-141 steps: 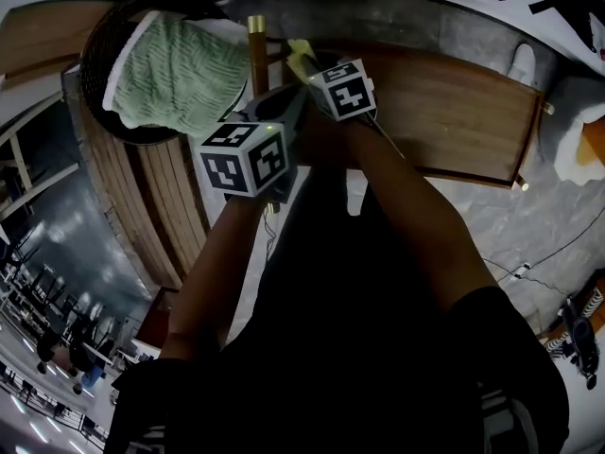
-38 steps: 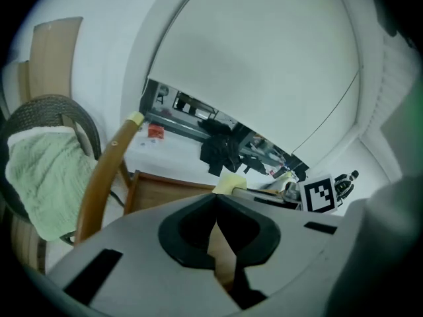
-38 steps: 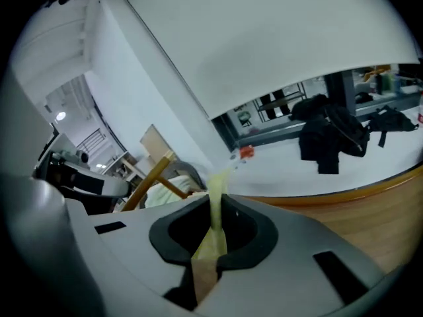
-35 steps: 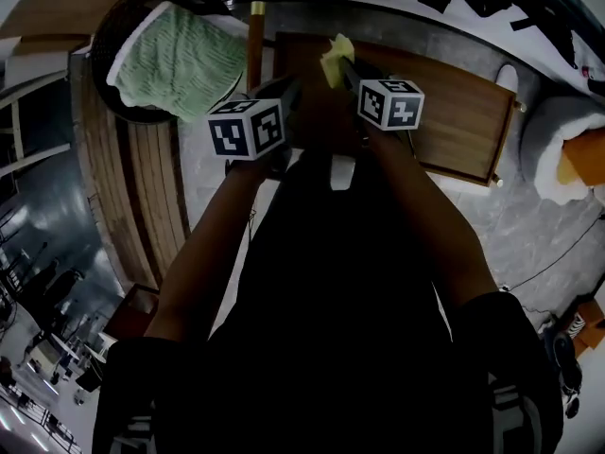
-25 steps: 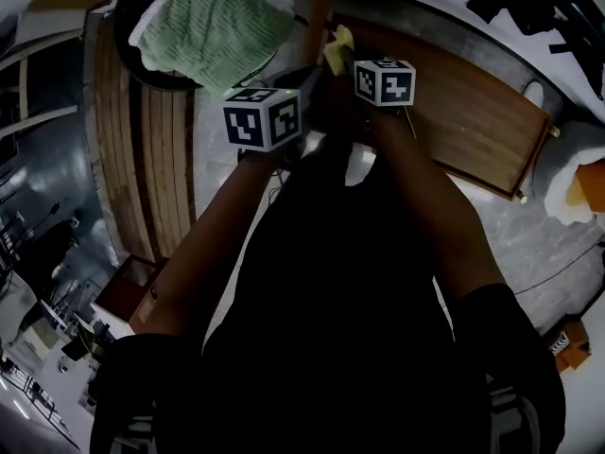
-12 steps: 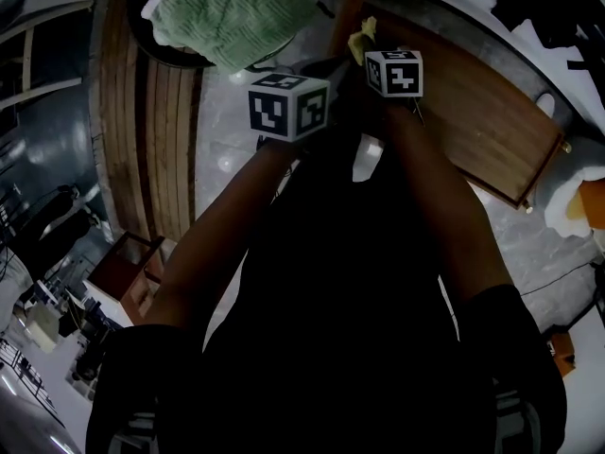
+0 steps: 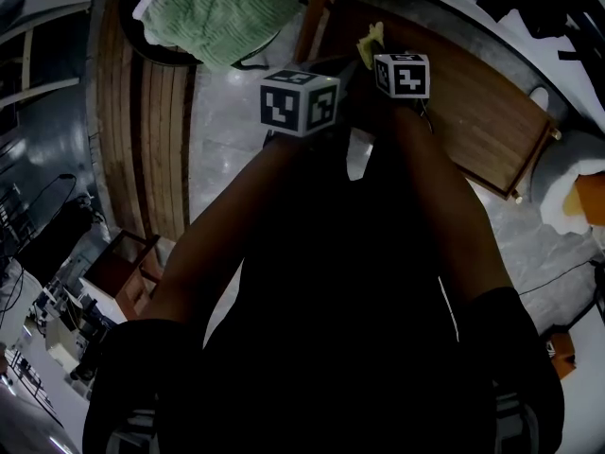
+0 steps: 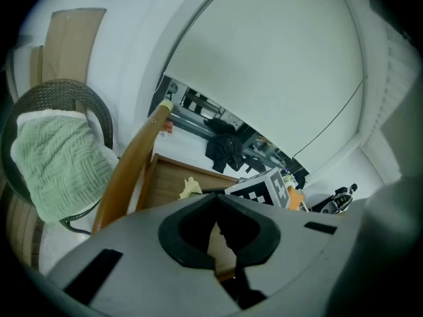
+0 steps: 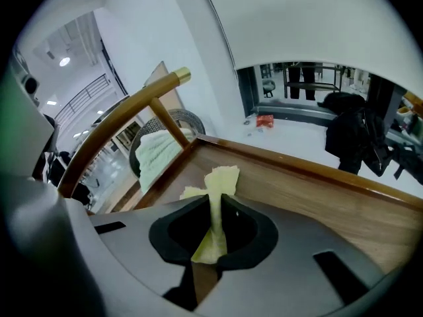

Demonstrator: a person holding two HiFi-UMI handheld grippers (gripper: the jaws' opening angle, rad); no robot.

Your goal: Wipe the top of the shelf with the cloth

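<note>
1. A dark woven basket (image 7: pixel 135 32) sits at 11 o'clock in the head view. It holds a green knitted towel (image 7: pixel 219 9), which fills it and hangs over its rim.
2. The shelf top (image 9: pixel 317 197) is a wooden panel with a raised lip around it, running from 12 to 2 o'clock in the head view. Nothing lies loose on the part that shows.
3. A round wooden pole (image 9: pixel 125 121) slants up beside the shelf's corner, between the shelf and the basket.
4. The right gripper (image 9: pixel 213 207) has its jaws pinched tight on the cloth (image 9: pixel 218 183), a pale yellow strip. The strip runs up through the pinch and flares out past the tips at 12 o'clock in the right gripper view. Whether its free end touches the wood cannot be told.
5. In that view the cloth is above the shelf's near corner, with the lip just beside it at 10 o'clock.
6. The left gripper (image 8: pixel 215 200) has its jaws brought together, tips touching. Nothing is caught between them; only shelf wood shows through the hollow behind the tips.
7. In the left gripper view the cloth and the right gripper's marker cube (image 8: pixel 264 189) lie close by, at 12 to 1 o'clock.
8. Both forearms stretch straight out from the body toward 12 o'clock in the head view. The grippers are side by side, near each other, with the right one slightly farther forward.
</note>
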